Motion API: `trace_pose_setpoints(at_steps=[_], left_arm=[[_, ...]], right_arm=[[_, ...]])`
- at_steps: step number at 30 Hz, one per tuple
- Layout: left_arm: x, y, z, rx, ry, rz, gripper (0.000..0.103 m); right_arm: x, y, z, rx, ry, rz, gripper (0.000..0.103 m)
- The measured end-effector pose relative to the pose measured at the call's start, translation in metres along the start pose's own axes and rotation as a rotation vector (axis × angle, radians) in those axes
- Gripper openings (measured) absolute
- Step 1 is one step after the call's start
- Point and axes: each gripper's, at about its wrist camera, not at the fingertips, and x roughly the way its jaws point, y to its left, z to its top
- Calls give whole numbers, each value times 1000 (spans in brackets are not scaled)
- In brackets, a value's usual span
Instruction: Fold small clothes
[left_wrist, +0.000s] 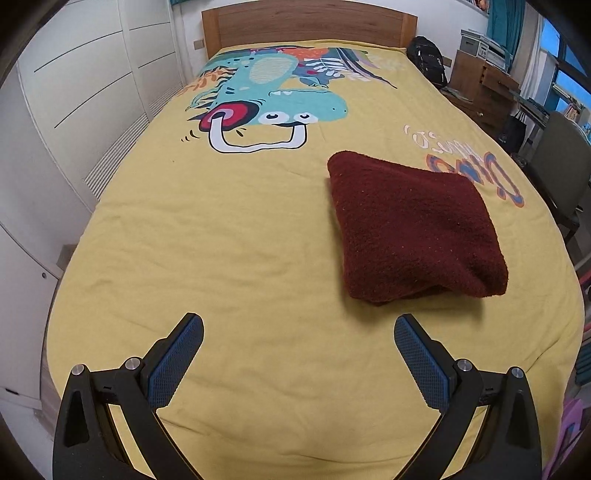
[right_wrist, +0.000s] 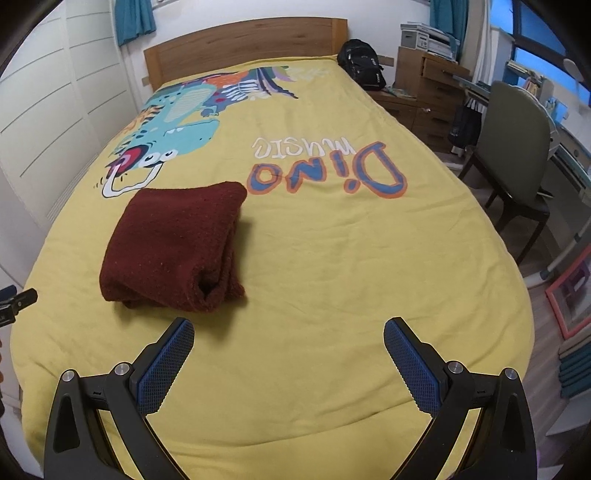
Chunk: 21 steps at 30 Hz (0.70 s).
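Resting on the yellow bed cover (left_wrist: 229, 229), a dark red folded cloth (left_wrist: 410, 225) lies free of both grippers.

Going from left to right: the left gripper (left_wrist: 298, 354) hangs over bare cover with its two blue pads wide apart and nothing between them. The red cloth sits ahead of these jaws and a bit to their right, not touching them. The right gripper (right_wrist: 289, 360) also has its pads spread wide and holds nothing. From this side the cloth lies ahead and to the left of the jaws, just past the left pad (right_wrist: 166, 365). Big "Dino" letters (right_wrist: 328, 171) show farther ahead on the cover. A grey chair (right_wrist: 517, 147) stands beside the bed, far off to the right.
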Motion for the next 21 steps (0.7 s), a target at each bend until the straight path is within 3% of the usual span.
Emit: trace_pose_setpoints(at_steps=[21], left_arm=[[2,4,-9,11,21,8,102]], right_arm=[[-10,6,-1,-21,12,-13,102]])
